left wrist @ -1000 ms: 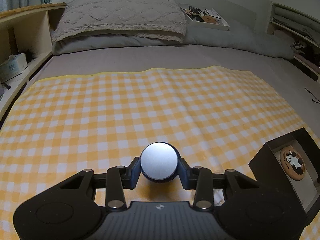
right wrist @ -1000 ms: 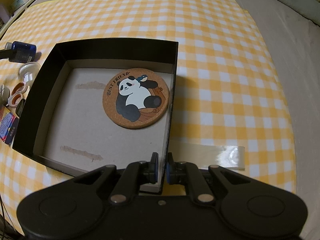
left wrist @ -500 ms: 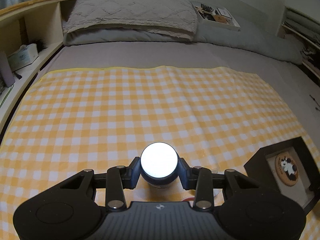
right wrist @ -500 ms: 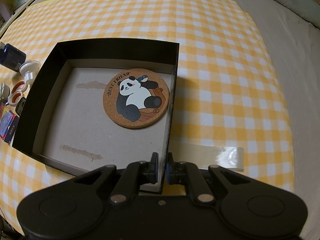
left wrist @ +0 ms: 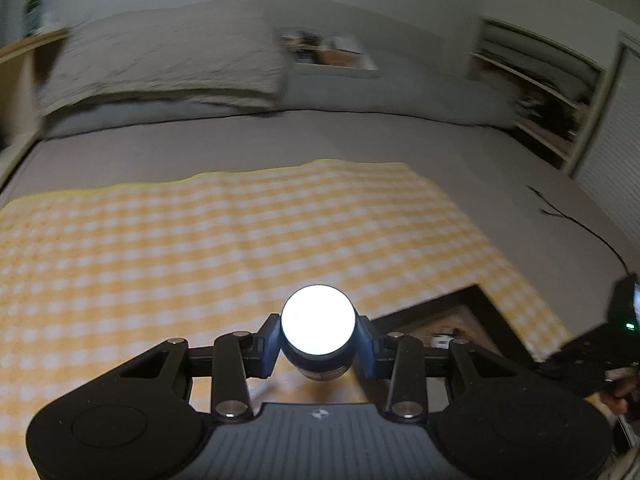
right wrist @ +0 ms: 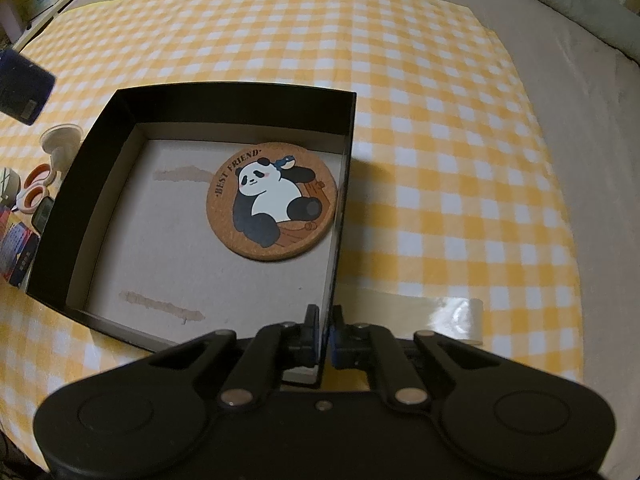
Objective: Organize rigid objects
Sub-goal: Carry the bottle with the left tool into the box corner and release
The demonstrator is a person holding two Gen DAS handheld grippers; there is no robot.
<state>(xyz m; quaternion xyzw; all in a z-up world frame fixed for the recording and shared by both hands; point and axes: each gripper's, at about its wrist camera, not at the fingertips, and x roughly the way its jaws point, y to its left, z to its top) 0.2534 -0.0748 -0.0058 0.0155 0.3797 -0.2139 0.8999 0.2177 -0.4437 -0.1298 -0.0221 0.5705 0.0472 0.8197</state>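
My left gripper is shut on a dark blue jar with a shiny silver lid and holds it in the air above the yellow checked cloth. The same jar shows at the left edge of the right wrist view. A black open box lies on the cloth with a round cork panda coaster inside near its right wall. My right gripper grips that right wall at the near corner, its jaws closing tighter on it. The box rim sits just right of the jar.
Left of the box lie a small white piece, orange-handled scissors and a colourful packet. A clear tape strip lies right of the box. Pillows and shelves stand beyond the cloth.
My left gripper has risen and swung toward the box with the jar in it; the view is blurred. The right gripper and the box have not moved.
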